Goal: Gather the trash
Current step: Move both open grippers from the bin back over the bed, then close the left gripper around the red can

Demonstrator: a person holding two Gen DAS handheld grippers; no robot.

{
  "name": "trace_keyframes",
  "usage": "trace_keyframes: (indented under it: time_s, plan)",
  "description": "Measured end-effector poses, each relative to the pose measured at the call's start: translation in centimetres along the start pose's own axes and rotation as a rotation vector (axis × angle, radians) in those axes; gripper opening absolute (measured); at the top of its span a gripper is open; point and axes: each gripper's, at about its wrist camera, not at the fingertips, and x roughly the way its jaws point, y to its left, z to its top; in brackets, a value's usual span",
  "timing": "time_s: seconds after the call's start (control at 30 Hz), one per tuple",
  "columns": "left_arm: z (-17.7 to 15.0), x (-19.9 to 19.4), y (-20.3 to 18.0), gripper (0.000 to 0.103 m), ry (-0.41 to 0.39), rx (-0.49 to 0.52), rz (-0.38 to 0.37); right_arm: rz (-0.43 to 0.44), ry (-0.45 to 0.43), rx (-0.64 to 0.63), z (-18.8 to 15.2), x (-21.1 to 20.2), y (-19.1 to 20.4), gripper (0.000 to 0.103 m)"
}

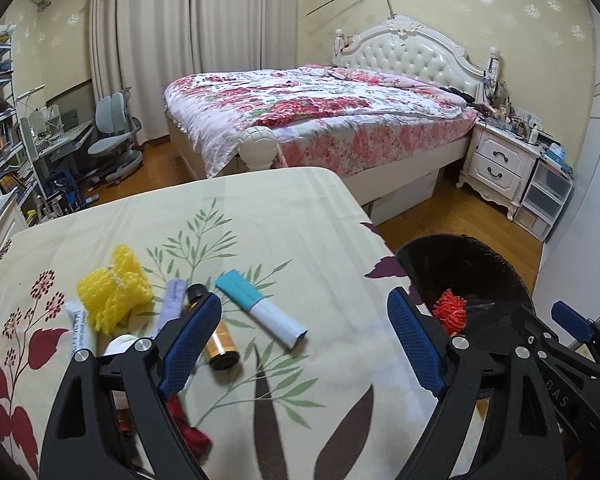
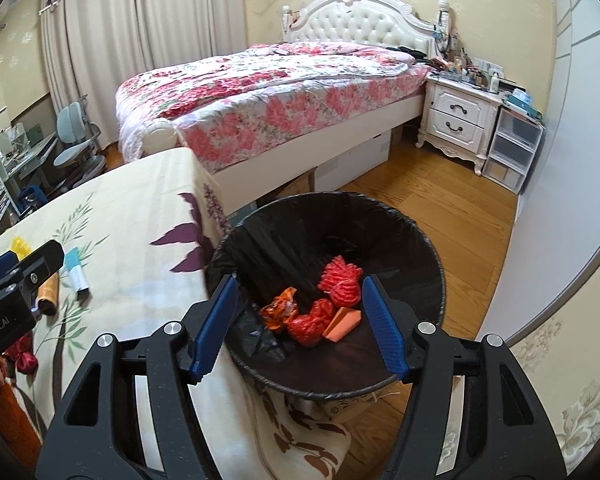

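A black-lined trash bin (image 2: 432, 264) stands beside the cloth-covered table (image 1: 284, 216). In the bin lie red foam nets (image 2: 340, 284), an orange wrapper (image 2: 278, 312) and an orange box (image 2: 342, 324). My right gripper (image 2: 300, 308) is open and empty above the bin. My left gripper (image 1: 304, 320) is open and empty over the table. Near its left finger lie a yellow foam net (image 1: 114, 292), a teal-and-white tube (image 1: 260, 308), a gold bottle (image 1: 220, 344), a lilac piece (image 1: 171, 300), a white tube (image 1: 78, 332) and a red item (image 1: 188, 428).
A bed (image 2: 284, 92) with a floral cover stands beyond the table. A white nightstand (image 2: 456, 120) and clear drawers (image 2: 512, 152) stand at the right wall. A desk and chair (image 1: 112, 140) are at the far left. Wooden floor (image 2: 460, 216) surrounds the bin.
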Motion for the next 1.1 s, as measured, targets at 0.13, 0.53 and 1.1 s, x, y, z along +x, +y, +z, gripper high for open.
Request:
trace_keyframes:
  time_s: [0.13, 0.53, 1.1]
  plan:
    - [-0.9, -1.4, 2.9, 0.085, 0.003, -0.035, 0.033, 0.036, 0.001, -0.034, -0.5, -0.6, 2.2, 0.063]
    - [-5.5, -4.0, 10.2, 0.085, 0.051, -0.118, 0.158, 0.141, 0.025, -0.136, -3.0, -2.1, 8.4, 0.063]
    - [-7.5, -1.1, 13.2, 0.056, 0.21, -0.168, 0.147, 0.205, 0.049, -0.218, -4.7, -2.9, 12.9, 0.063]
